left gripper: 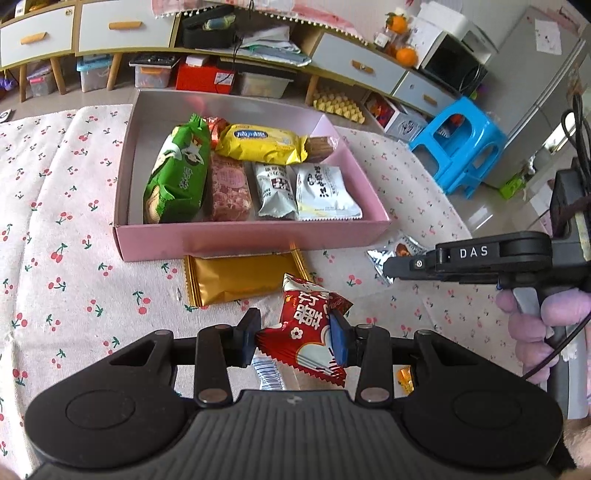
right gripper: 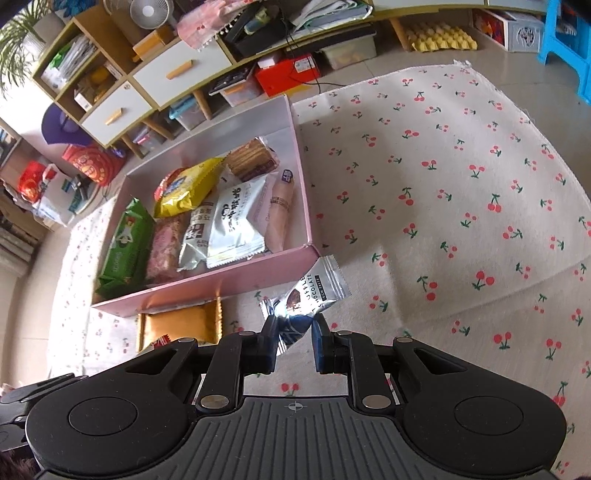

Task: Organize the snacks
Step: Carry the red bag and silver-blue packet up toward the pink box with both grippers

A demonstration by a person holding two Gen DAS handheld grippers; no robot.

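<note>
A pink box (left gripper: 251, 236) on the cherry-print cloth holds several snack packets: green (left gripper: 179, 171), yellow (left gripper: 262, 142), pink, and two white ones. My left gripper (left gripper: 293, 341) is shut on a red snack packet (left gripper: 312, 332), held in front of the box. A gold packet (left gripper: 242, 277) lies flat by the box's front wall. My right gripper (right gripper: 294, 345) has its jaws closed on the lower end of a silver chocolate packet (right gripper: 317, 290) just off the box's near corner (right gripper: 310, 254). The right gripper also shows from the side in the left wrist view (left gripper: 388, 267).
A cherry-print cloth (right gripper: 443, 206) covers the floor around the box. Behind stand a low cabinet with drawers (left gripper: 110, 29), storage bins, a red box (left gripper: 203, 77) and a blue stool (left gripper: 461, 144). More small wrappers lie under my left gripper (left gripper: 267, 373).
</note>
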